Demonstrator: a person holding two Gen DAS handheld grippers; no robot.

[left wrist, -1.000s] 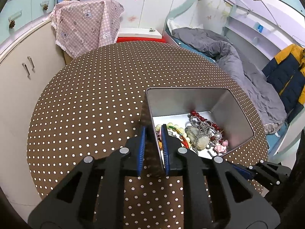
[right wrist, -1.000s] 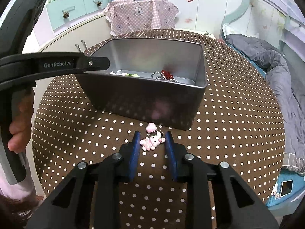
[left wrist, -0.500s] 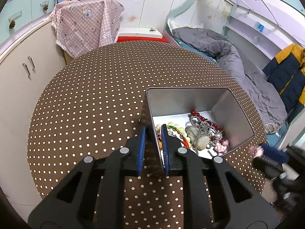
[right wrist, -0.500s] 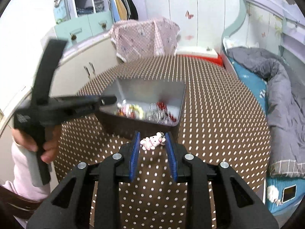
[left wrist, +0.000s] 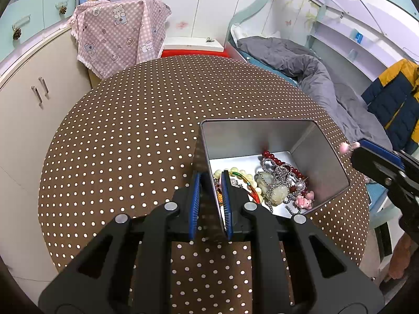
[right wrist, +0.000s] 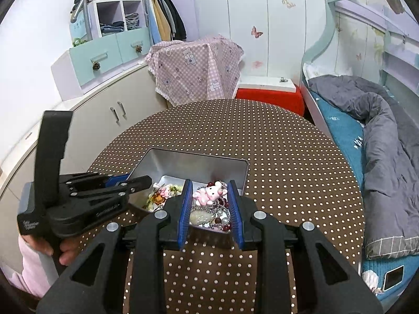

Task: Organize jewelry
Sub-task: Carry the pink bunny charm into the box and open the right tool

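A silver metal tin (left wrist: 262, 136) stands on the round table with its brown polka-dot cloth (left wrist: 131, 144). Inside lie red beads (left wrist: 272, 157), a silver chain, a pale jade pendant (left wrist: 277, 193) and a pink charm (left wrist: 303, 201). My left gripper (left wrist: 210, 175) is shut on the tin's near-left wall, one finger inside and one outside. In the right wrist view my right gripper (right wrist: 209, 185) is shut on a pink bunny charm (right wrist: 208, 195) and hangs over the tin (right wrist: 196, 167). The left gripper (right wrist: 136, 183) shows there at the tin's left rim. The right gripper (left wrist: 352, 146) enters the left wrist view past the tin's right wall.
A hand in a pink sleeve (right wrist: 65, 251) holds the left gripper. Cabinets (left wrist: 26, 104) run along the left. Behind the table are a pink checked cloth (left wrist: 117, 31) and a red stool (right wrist: 269, 96). A bed with a grey duvet (right wrist: 387, 157) and a phone (right wrist: 392, 277) lies on the right.
My right gripper has risen with the pink bunny charm from the cloth in front of the tin to above the tin's open top. The left gripper has stayed clamped on the wall.
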